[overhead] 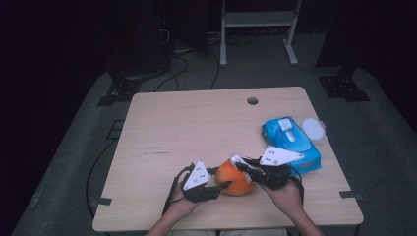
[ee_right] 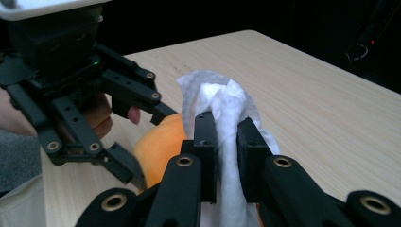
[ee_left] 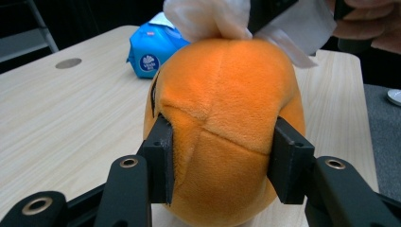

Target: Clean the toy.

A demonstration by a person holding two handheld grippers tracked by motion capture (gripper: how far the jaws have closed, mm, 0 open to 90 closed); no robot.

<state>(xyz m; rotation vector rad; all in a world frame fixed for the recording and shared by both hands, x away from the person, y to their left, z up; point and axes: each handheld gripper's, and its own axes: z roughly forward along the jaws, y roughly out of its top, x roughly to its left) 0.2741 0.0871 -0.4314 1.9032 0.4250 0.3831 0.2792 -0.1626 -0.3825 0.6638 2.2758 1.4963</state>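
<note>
An orange plush toy (overhead: pixel 236 178) is sitting near the front edge of the bench (overhead: pixel 196 123), right of centre, while the left gripper (overhead: pixel 220 186) is clamping it from the side, its black fingers (ee_left: pixel 161 156) sinking into the soft fabric on both flanks. Over the toy's top, the right gripper (overhead: pixel 242 166) is pinching a white wipe (ee_right: pixel 227 123) tight between its fingers (ee_right: pixel 206 142), the cloth bunching above them and trailing down onto the plush.

The risks are lying mostly in that soft body: with the grip low and the stuffing yielding, a firm downward stroke of the wipe is likely to roll or squeeze the toy out of the left fingers and toward the front edge. The wipe is being held by a narrow fold, so a dragging pass over the nap could pull it free. The two grippers are also working very close together and could clash. A blue wipes pack (overhead: pixel 290 142) is lying near the right edge, possibly open, with a white lid (overhead: pixel 313 129) beside it, though the dim high view leaves this uncertain.
</note>
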